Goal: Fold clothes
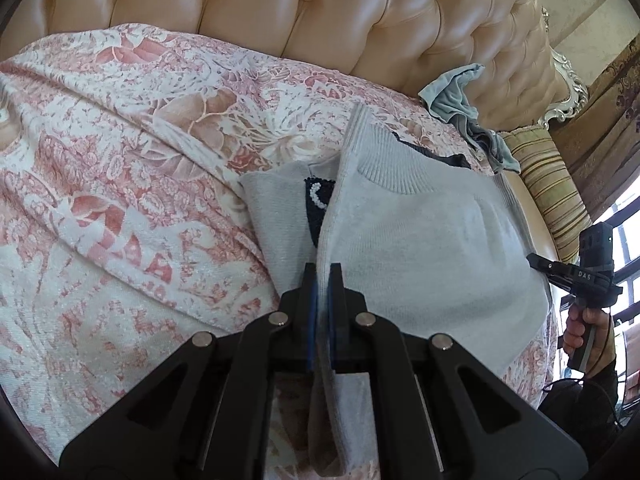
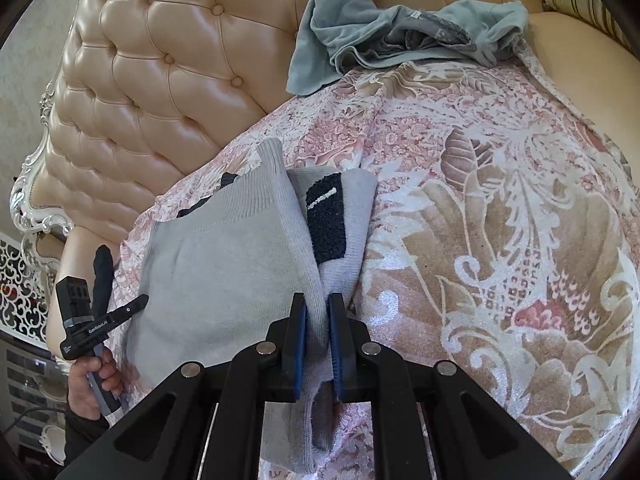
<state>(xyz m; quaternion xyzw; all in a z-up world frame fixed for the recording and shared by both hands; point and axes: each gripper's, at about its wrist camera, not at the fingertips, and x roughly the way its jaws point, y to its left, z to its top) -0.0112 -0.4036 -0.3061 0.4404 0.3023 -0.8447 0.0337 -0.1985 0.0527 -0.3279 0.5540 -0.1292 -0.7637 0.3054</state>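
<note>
i see a light grey knit sweater (image 1: 420,248) lying on the bed, folded over on itself, with a ribbed band across the upper part of the fold and a dark fuzzy patch (image 2: 326,220) with a white mark showing in the gap between its two layers. in the left wrist view it fills the centre and right of the frame; in the right wrist view it sits centre left.

my left gripper (image 1: 323,276) at the bottom centre of its frame is nearly closed, its blue-padded fingers (image 1: 312,300) pinching a fold of the sweater edge that runs down between them. my right gripper (image 2: 318,308) at the bottom centre of its own frame is likewise closed down on a bunched fold of the same sweater, with only the cloth's thickness between its fingers.

each camera catches the other gripper at the frame edge, held in a hand (image 2: 94,380) at the sweater's far side.

the sweater rests on a pink and white floral bedspread (image 1: 120,200). beyond it, in the upper part of both frames, a crumpled blue-grey garment (image 2: 360,32) lies against the tufted cream headboard (image 1: 320,8). a striped cushion (image 1: 548,184) stands at the right of the left wrist frame.
</note>
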